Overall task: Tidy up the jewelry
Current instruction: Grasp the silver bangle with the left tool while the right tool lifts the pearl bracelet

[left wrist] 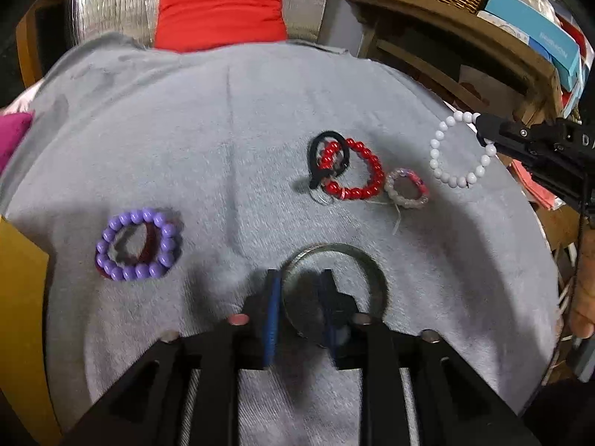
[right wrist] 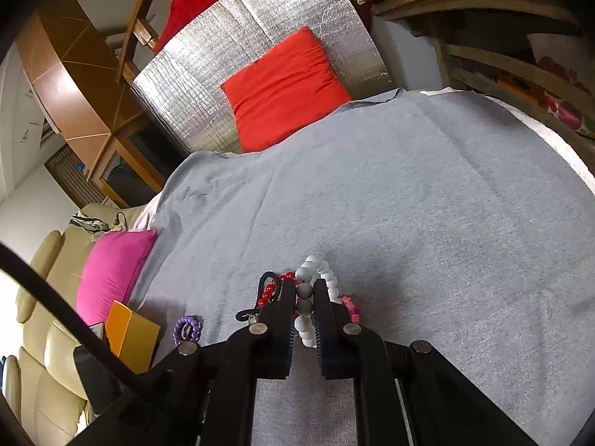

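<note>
White bracelet (left wrist: 461, 148) hangs upright — pinched in right fingers (left wrist: 483, 132).

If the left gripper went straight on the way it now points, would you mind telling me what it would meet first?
Most likely the metal bangle lying on the grey cloth: the left gripper straddles its near rim, one finger inside the ring. Beyond it lies the red bead bracelet, though depth is uncertain.

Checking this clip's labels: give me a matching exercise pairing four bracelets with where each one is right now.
Things:
1. white bracelet
2. purple bracelet
3. red bracelet
4. metal bangle

Places:
A. tangled with a black loop on the grey cloth
B. lying around one finger of the left gripper
C. pinched in the right gripper, off the cloth
D. on a dark red ring, far left

Pairs: 1-C, 2-D, 3-A, 4-B
</note>
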Demonstrator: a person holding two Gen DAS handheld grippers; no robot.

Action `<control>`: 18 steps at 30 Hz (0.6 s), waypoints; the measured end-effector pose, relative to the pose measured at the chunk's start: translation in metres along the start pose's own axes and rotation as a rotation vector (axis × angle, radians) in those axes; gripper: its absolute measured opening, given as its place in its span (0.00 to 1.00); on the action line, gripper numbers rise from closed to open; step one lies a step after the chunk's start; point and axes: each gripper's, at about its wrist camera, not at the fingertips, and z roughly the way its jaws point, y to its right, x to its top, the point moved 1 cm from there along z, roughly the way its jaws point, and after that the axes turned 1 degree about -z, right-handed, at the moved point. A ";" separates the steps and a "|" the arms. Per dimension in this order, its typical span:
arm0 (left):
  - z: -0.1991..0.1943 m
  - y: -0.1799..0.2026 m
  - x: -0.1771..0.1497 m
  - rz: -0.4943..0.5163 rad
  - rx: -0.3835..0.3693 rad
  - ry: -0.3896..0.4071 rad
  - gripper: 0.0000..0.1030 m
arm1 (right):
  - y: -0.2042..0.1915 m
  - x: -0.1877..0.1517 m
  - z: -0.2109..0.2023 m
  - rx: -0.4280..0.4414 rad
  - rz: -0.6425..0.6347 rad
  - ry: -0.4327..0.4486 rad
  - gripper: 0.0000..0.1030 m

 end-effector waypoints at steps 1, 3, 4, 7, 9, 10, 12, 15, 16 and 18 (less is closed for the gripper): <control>-0.002 -0.001 0.000 -0.010 -0.017 0.000 0.51 | 0.000 0.000 0.000 -0.002 0.001 0.000 0.10; -0.010 -0.003 0.001 -0.039 -0.043 0.018 0.68 | 0.000 0.000 0.001 -0.004 0.004 -0.003 0.10; -0.015 -0.003 0.001 -0.054 -0.073 0.033 0.70 | 0.000 -0.001 0.001 -0.009 0.000 -0.002 0.10; -0.014 0.000 -0.001 -0.053 -0.094 0.022 0.73 | -0.002 -0.001 0.003 -0.010 -0.009 -0.005 0.10; -0.007 0.005 -0.004 -0.039 -0.076 -0.010 0.73 | -0.004 -0.002 0.004 -0.012 -0.015 -0.005 0.10; -0.002 0.008 -0.006 -0.028 -0.075 -0.033 0.73 | -0.006 -0.002 0.004 -0.014 -0.022 -0.003 0.10; 0.002 0.017 -0.008 0.020 -0.046 -0.028 0.75 | -0.009 -0.002 0.005 -0.012 -0.027 -0.002 0.10; 0.003 0.020 -0.009 0.056 -0.017 -0.014 0.75 | -0.011 -0.003 0.005 -0.009 -0.030 0.002 0.10; 0.002 0.018 -0.009 0.044 -0.019 -0.003 0.75 | -0.012 -0.003 0.005 -0.008 -0.030 0.004 0.10; -0.002 0.012 -0.008 0.016 -0.033 0.018 0.60 | -0.014 -0.003 0.005 -0.011 -0.036 0.007 0.10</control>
